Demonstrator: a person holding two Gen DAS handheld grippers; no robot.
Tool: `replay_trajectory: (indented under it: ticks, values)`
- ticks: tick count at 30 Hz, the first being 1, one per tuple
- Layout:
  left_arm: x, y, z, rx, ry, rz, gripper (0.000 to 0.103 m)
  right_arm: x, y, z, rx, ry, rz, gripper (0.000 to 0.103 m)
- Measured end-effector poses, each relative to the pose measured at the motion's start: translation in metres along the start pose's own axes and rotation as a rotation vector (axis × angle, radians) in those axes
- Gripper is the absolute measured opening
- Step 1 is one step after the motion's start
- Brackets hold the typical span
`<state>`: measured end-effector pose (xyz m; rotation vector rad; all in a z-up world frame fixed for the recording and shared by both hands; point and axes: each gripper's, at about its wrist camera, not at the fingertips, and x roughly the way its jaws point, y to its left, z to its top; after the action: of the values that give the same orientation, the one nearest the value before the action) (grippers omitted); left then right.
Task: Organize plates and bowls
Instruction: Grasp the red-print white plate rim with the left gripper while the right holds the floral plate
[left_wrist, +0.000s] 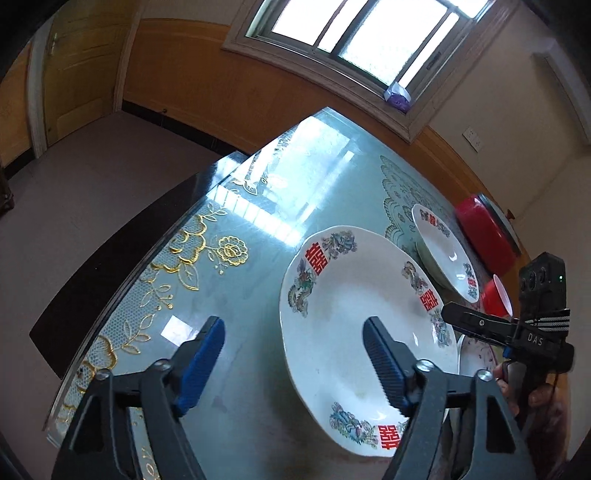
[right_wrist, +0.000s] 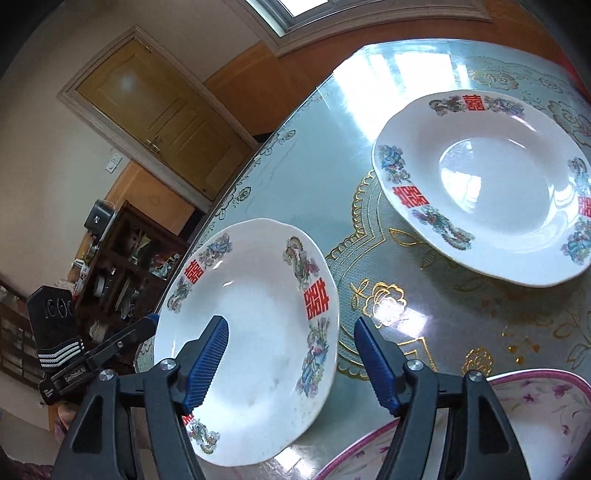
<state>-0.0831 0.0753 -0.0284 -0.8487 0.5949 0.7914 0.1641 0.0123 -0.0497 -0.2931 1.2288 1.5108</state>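
Observation:
A white plate (left_wrist: 351, 325) (right_wrist: 255, 332) with red characters and floral prints lies flat on the glass-topped table (left_wrist: 258, 206) (right_wrist: 406, 306). My left gripper (left_wrist: 293, 325) stands open over its left rim, one blue pad above the plate's well and the other over bare glass. My right gripper (right_wrist: 291, 325) is open over the opposite rim, and nothing is pressed between its pads. Each gripper also shows in the other's view: right gripper (left_wrist: 458, 321), left gripper (right_wrist: 147, 323). A second matching plate (left_wrist: 443, 251) (right_wrist: 491, 184) sits farther back.
A pink-rimmed floral dish (right_wrist: 535, 417) (left_wrist: 476, 354) lies just right of the near plate. A red cup (left_wrist: 496, 299) and a red lidded pot (left_wrist: 484, 236) stand by the table's right edge. The table's left edge (left_wrist: 147, 258) drops to the floor.

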Motion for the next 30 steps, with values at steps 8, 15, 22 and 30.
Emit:
replay_trajectory:
  ticks: [8,15,22,30]
  values:
    - [0.026,-0.012,0.001,0.073,0.072,-0.027,0.041,0.027,0.016,-0.001,-0.071,0.064,-0.012,0.073]
    - [0.021,-0.014,-0.010,0.065,0.065,-0.029,0.041,0.023,0.025,-0.010,-0.162,0.009,-0.106,0.059]
    - [0.015,-0.012,-0.014,0.015,0.065,-0.052,0.040,0.022,0.029,-0.013,-0.227,0.009,-0.127,0.062]
    - [0.002,-0.021,-0.022,0.046,0.027,-0.018,0.039,0.005,0.030,-0.022,-0.251,-0.023,-0.059,0.055]
